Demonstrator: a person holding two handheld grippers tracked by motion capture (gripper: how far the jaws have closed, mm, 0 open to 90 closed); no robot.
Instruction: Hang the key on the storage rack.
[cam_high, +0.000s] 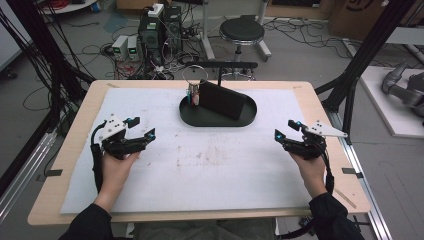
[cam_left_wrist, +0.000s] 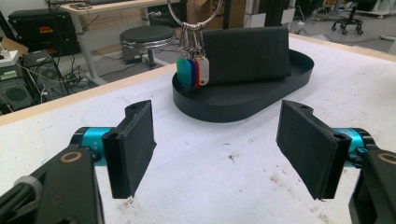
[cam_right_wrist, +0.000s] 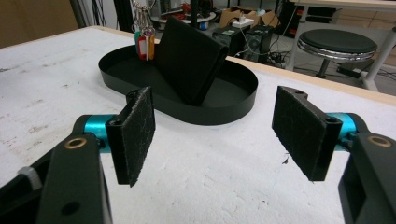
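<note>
A black oval tray (cam_high: 210, 119) (cam_left_wrist: 243, 105) (cam_right_wrist: 233, 109) sits at the far middle of the white mat. In it a black folded wallet (cam_high: 222, 100) (cam_left_wrist: 245, 53) (cam_right_wrist: 189, 58) stands on edge. Beside the wallet a metal key ring with coloured tags (cam_high: 193, 95) (cam_left_wrist: 192, 70) (cam_right_wrist: 144, 42) stands upright. My left gripper (cam_high: 141, 129) (cam_left_wrist: 217, 144) is open at the left of the mat, short of the tray. At the right, my right gripper (cam_high: 287, 129) (cam_right_wrist: 215, 135) is open, jaws empty, also apart from the tray.
The white mat (cam_high: 200, 165) covers a wooden table (cam_high: 80, 120). Beyond the far edge are a round stool (cam_high: 242, 31), computer boxes (cam_high: 150, 32) and tangled cables on the floor. Black frame posts (cam_high: 360, 60) rise at the right.
</note>
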